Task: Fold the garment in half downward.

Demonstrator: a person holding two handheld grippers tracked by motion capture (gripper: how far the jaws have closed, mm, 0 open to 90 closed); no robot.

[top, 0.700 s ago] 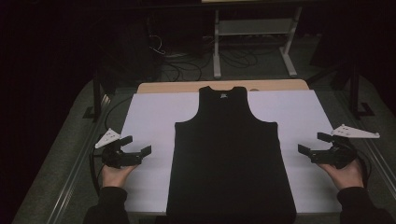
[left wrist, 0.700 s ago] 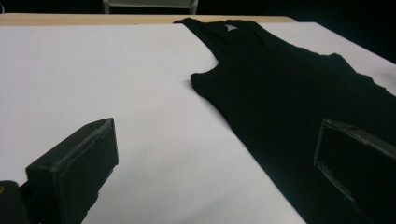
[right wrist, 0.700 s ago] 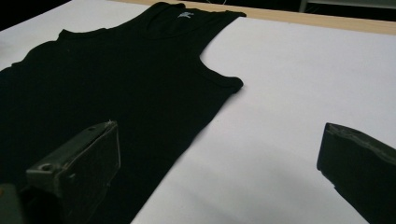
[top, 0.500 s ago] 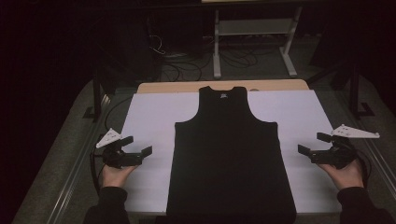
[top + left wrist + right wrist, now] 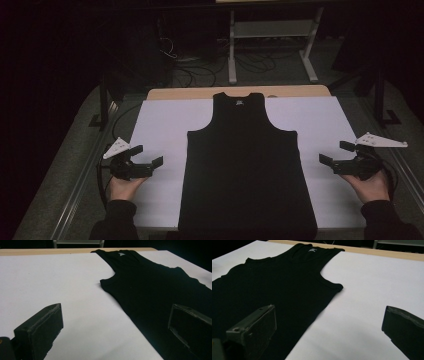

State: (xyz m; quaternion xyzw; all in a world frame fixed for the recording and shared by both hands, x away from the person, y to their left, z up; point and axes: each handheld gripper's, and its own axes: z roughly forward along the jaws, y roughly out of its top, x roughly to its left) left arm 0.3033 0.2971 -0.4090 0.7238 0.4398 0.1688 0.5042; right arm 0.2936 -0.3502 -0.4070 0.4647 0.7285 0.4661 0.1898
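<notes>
A black sleeveless top (image 5: 246,165) lies flat along the middle of a white sheet (image 5: 160,125), its neck toward the far edge and its hem at the near edge. At the sheet's left side, clear of the top's left edge, my left gripper (image 5: 147,155) is open and holds nothing. Out at the sheet's right edge my right gripper (image 5: 336,152) is open too, a little way from the top's right side. Between the wide left jaws, the left gripper view has the top (image 5: 160,290) and its left armhole. The right gripper view shows the top (image 5: 274,282) and bare sheet between wide jaws.
The white sheet covers a wooden table whose far edge (image 5: 200,93) shows as a tan strip. Beyond it, in the dark, stand a metal stand (image 5: 272,35) and loose cables on the floor (image 5: 200,70). A rail (image 5: 80,185) runs along the table's left side.
</notes>
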